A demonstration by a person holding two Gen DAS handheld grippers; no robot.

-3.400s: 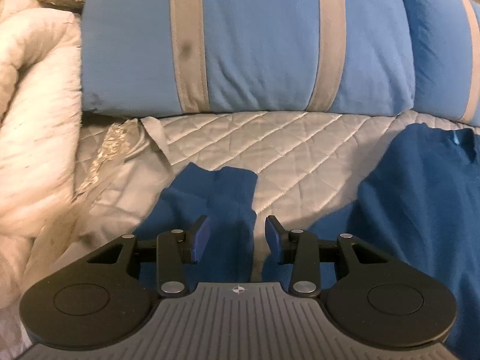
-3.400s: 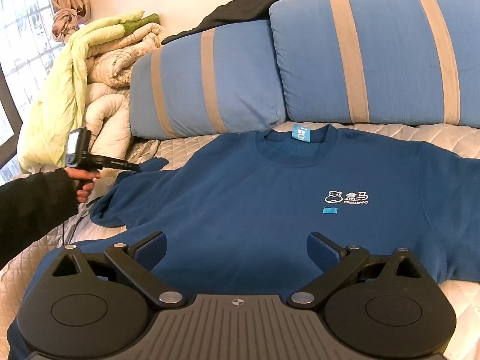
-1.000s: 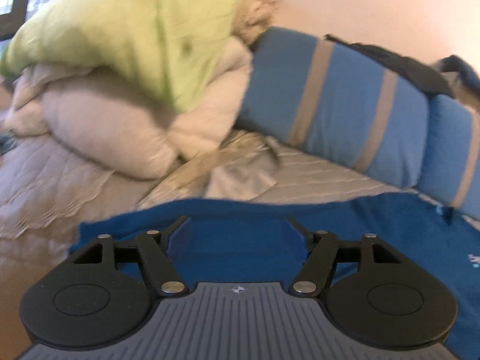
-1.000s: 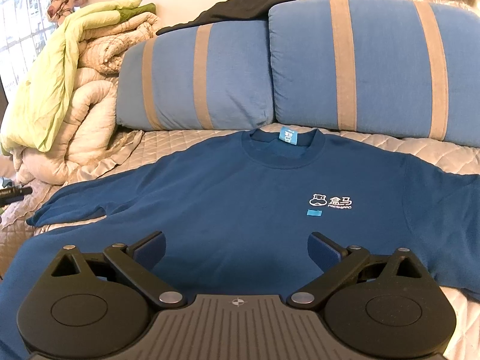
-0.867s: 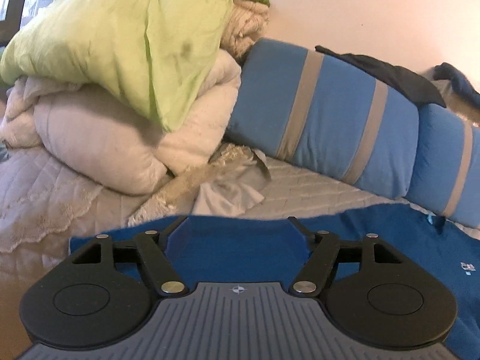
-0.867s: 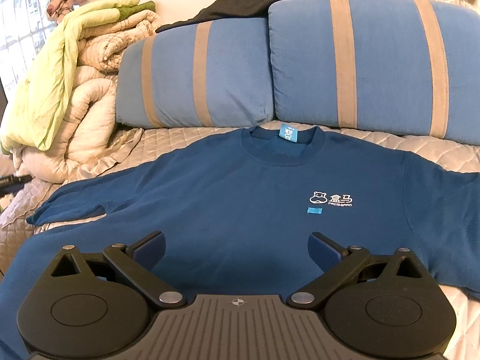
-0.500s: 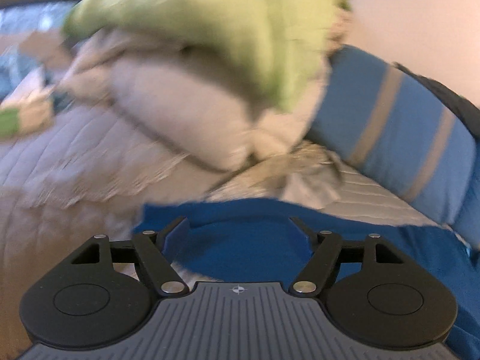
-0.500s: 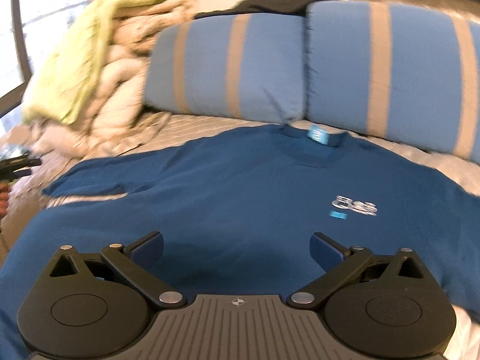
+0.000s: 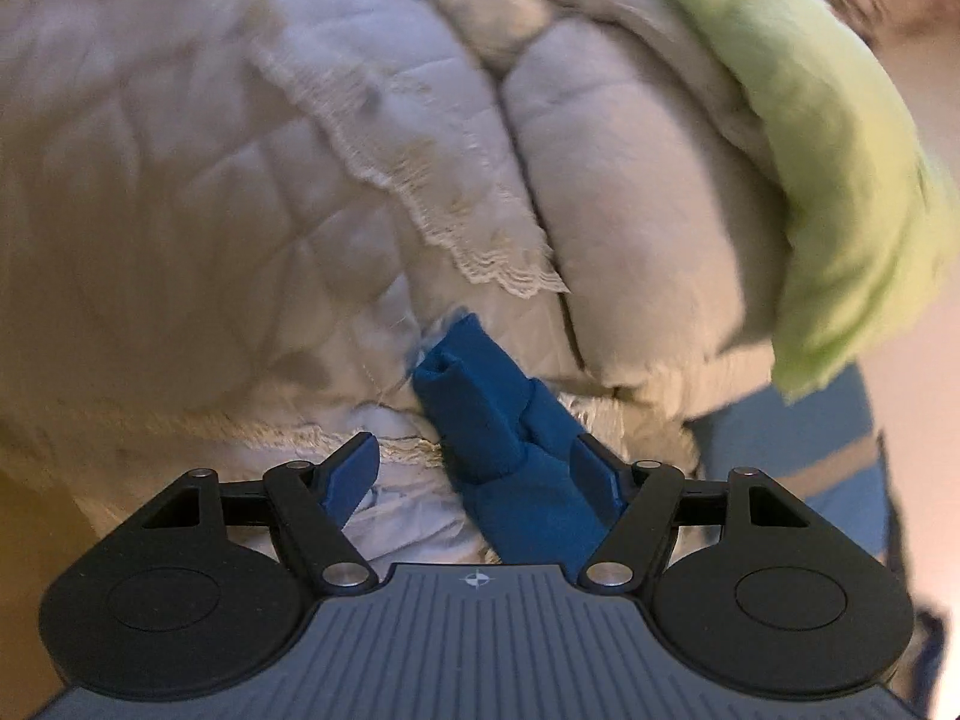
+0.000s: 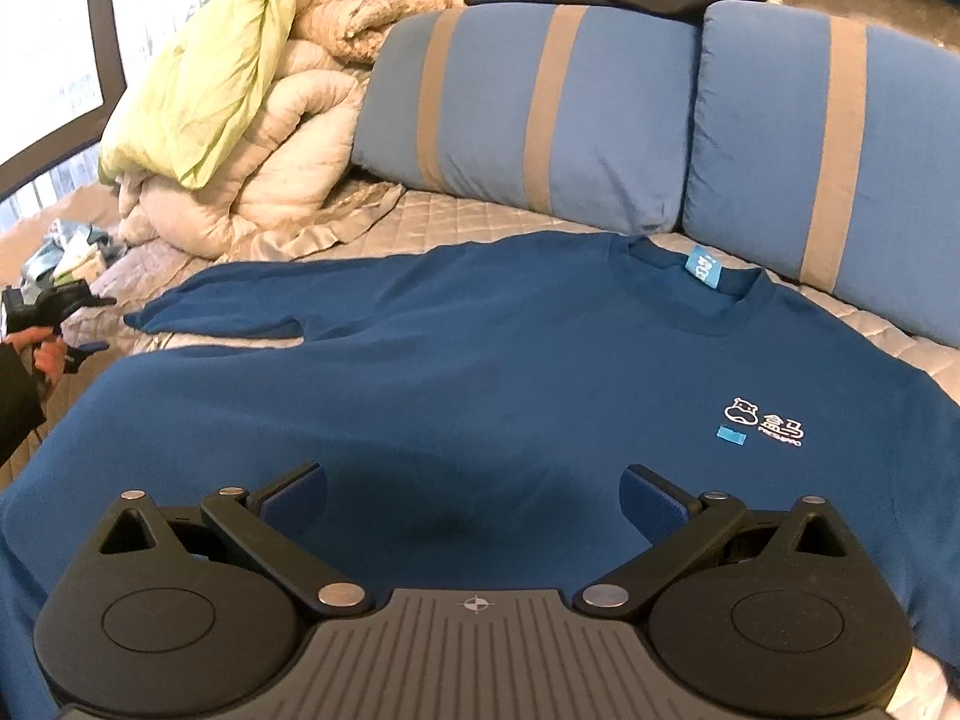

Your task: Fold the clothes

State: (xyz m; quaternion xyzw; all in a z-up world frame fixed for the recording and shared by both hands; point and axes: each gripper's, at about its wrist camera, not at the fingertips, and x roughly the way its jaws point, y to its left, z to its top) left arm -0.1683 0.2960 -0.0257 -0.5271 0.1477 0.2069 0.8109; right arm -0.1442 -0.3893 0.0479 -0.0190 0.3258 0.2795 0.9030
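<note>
Sweatshirt point(image 10: 480, 396) flat; duvets point(image 10: 288, 138), pillows point(image 10: 540, 114) behind

Left wrist view: close, low, facing the cream quilted duvet pile point(image 9: 630, 210). Right wrist view: farther back, overlooking the bed. Shared: duvet pile point(image 10: 288, 120), dark-blue long-sleeved sweatshirt point(image 10: 480, 372) point(image 9: 498, 420).

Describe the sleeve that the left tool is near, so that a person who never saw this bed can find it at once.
Start at the blue sweatshirt spread flat on the quilted bed before two striped pillows. Follow its long sleeve sideways toward the pile of cream duvets under a green blanket. The cuff is the only dark blue cloth against that pale bedding, between the open left tool fingers.
</note>
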